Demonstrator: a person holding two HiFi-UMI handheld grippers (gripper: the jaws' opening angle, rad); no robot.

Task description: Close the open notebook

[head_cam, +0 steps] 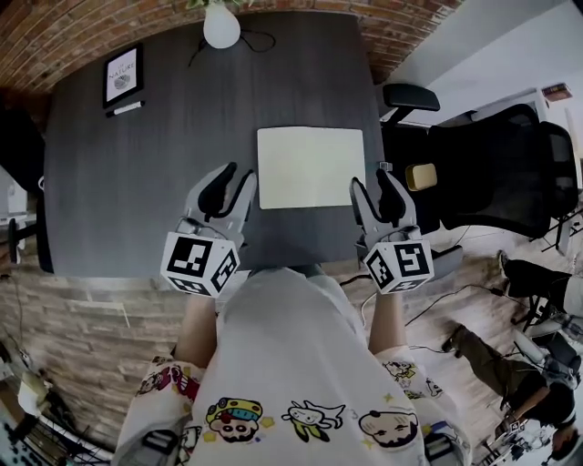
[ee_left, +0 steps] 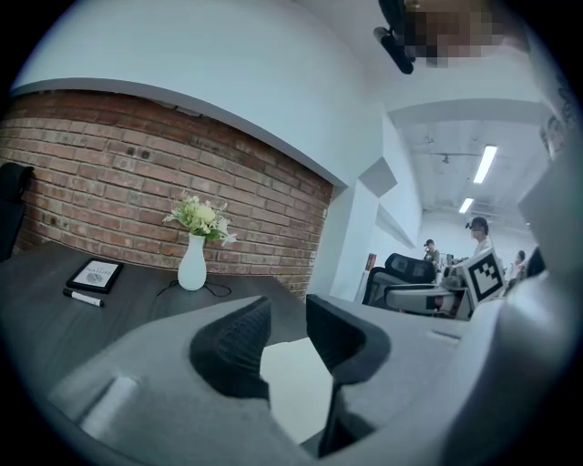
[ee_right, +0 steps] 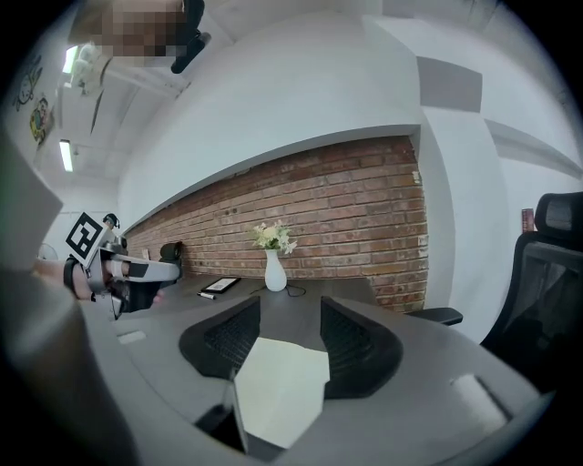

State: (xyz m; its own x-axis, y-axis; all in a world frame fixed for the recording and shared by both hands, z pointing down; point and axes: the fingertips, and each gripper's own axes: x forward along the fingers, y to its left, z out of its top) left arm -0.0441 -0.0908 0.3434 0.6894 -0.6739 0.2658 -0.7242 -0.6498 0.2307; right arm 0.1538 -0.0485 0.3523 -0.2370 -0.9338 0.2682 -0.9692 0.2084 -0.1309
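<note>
The open notebook lies flat on the dark tabletop, cream pages up, in the right half and closer to the near edge than to the far one. Its centre fold is too faint to make out from the head view. The left gripper hangs over the near edge, just beside the notebook's near left corner. Its fingers are released and spread with nothing between them, only the page showing beyond. The right gripper sits by the tabletop's near right corner, just beside the notebook's near right corner, and its fingers are likewise apart and empty. A white vase stands at the far edge, and a framed card with a marker lies toward the far left corner.
</note>
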